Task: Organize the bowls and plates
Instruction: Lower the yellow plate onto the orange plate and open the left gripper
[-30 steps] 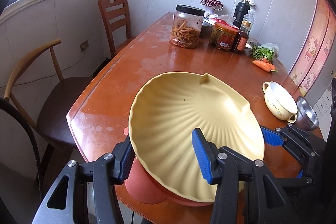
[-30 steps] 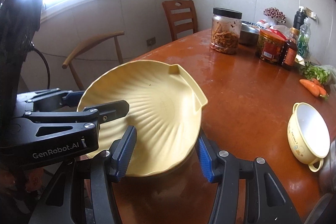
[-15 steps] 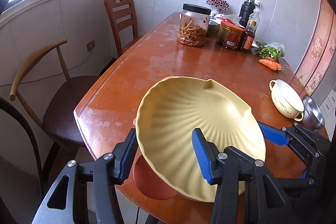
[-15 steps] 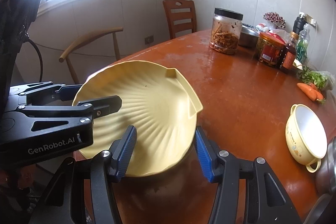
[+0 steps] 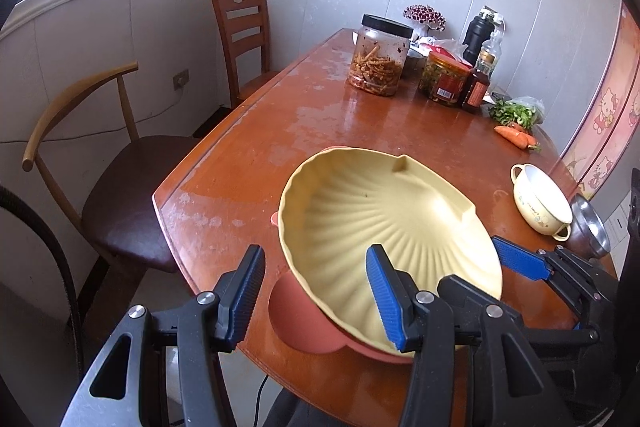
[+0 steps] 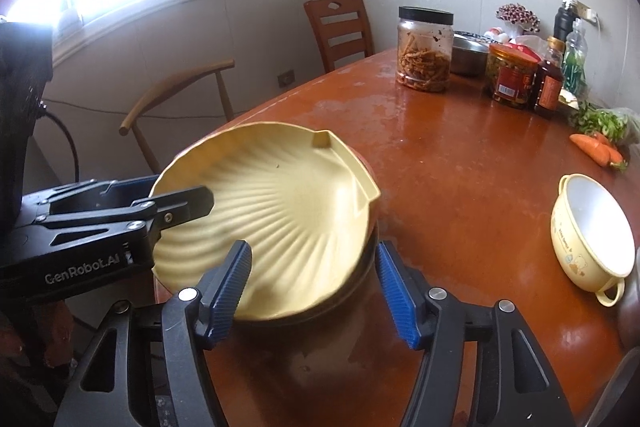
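A yellow shell-shaped plate [image 5: 384, 223] lies on a terracotta plate [image 5: 308, 327] at the table's near corner; it also shows in the right wrist view [image 6: 272, 211]. My left gripper [image 5: 316, 291] is open, its jaws straddling the plate's near-left rim. My right gripper [image 6: 316, 287] is open, its jaws either side of the plate's near-right rim. A small cream two-handled bowl [image 5: 540, 203] stands to the right, also in the right wrist view [image 6: 592, 231]. A steel bowl [image 5: 588, 227] sits beside it.
The wooden table [image 5: 320, 115] carries a big jar of pickles [image 5: 378, 55], a red-lidded jar [image 5: 444, 79], bottles [image 5: 478, 83], greens and a carrot [image 5: 516, 137] at the far end. Two chairs [image 5: 120, 163] stand at the left. A steel basin [image 6: 468, 53] sits behind the jars.
The yellow plate has come down onto the terracotta plate. Both grippers have drawn back toward the table's near edge, jaws still apart.
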A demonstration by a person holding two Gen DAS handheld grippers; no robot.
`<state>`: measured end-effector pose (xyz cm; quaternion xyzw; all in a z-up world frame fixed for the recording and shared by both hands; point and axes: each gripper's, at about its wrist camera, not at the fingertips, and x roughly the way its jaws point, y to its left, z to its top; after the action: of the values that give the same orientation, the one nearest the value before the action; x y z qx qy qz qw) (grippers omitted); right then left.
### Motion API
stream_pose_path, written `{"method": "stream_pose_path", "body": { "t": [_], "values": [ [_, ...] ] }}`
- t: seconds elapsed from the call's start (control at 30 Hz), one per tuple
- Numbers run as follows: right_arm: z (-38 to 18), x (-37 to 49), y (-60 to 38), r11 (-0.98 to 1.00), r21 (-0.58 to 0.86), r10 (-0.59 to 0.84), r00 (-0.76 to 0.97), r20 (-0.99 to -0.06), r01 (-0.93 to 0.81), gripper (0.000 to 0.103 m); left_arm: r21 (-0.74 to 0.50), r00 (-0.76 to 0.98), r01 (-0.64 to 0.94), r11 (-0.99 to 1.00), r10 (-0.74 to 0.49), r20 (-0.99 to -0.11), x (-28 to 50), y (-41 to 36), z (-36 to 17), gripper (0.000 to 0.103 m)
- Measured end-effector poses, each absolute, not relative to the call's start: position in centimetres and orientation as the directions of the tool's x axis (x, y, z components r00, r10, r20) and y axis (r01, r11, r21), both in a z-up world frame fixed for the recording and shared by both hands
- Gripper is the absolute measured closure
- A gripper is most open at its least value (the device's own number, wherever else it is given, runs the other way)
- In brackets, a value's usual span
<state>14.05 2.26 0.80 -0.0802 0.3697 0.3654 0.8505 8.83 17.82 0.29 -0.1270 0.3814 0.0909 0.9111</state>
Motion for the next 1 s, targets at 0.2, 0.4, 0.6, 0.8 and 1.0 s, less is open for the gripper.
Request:
{"method": "stream_pose_path", "body": {
  "t": [0.2, 0.4, 0.6, 0.8, 1.0],
  "values": [
    [1.6, 13.8, 1.1, 0.736, 0.147, 0.566, 0.481, -0.670, -0.661, 0.035, -0.145, 0.702, -0.276, 0.950, 0.096, -0.706, 7.8, 17.2, 1.2, 0.051],
    [2.5, 13.0, -0.2, 0.760, 0.118, 0.546, 0.530, -0.649, -0.639, 0.032, -0.135, 0.712, -0.269, 0.954, 0.102, -0.695, 7.0, 15.9, 2.2, 0.050],
    [3.5, 12.3, -2.0, 0.779, 0.106, 0.535, 0.566, -0.627, -0.618, 0.032, -0.121, 0.724, -0.245, 0.962, 0.098, -0.682, 6.5, 13.8, 3.3, 0.050],
    [4.7, 11.4, -4.0, 0.797, 0.095, 0.525, 0.606, -0.598, -0.597, 0.031, -0.106, 0.736, -0.206, 0.973, 0.082, -0.672, 6.0, 11.1, 4.4, 0.048],
    [5.8, 10.3, -7.0, 0.809, 0.112, 0.526, 0.625, -0.577, -0.577, 0.031, -0.092, 0.748, -0.173, 0.981, 0.070, -0.661, 5.6, 8.7, 5.3, 0.048]
  ]
}}
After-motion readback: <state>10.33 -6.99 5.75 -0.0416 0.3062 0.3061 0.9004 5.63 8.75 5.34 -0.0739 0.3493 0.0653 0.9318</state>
